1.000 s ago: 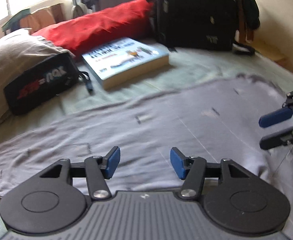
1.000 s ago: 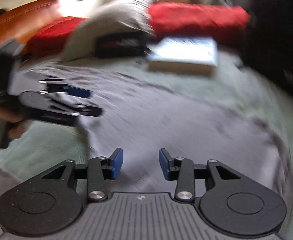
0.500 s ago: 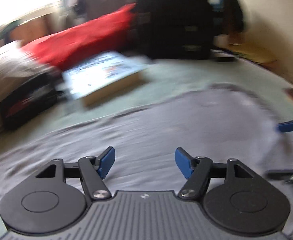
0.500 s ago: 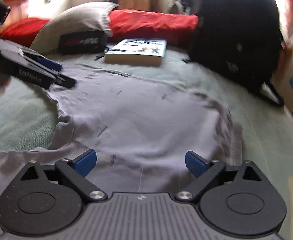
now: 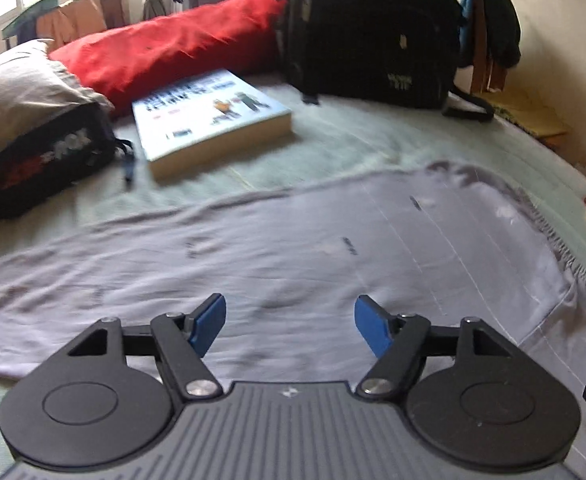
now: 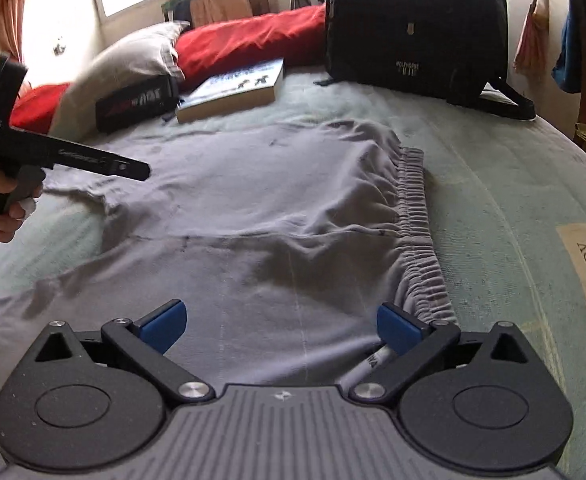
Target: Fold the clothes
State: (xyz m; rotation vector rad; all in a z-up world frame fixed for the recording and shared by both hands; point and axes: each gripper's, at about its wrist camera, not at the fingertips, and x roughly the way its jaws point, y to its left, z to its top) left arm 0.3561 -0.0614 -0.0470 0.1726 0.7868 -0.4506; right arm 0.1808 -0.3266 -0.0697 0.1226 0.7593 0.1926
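Plainly soft and light, the grey trousers [image 6: 277,216] lie spread flat on the bed [image 6: 493,168]; best pinched at the gathered elastic waistband [image 6: 417,216]. Jaws of the left gripper [image 5: 289,322] and right gripper [image 6: 283,326] have just been opening, now wide, nothing between them. Backpack [image 6: 413,24] label reads WOLFHORSE

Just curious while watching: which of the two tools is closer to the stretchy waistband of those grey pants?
Right. The right tool hangs open just above the waistband, at its near end. The left tool, also open, is further away, above a pant leg on the garment's far side.
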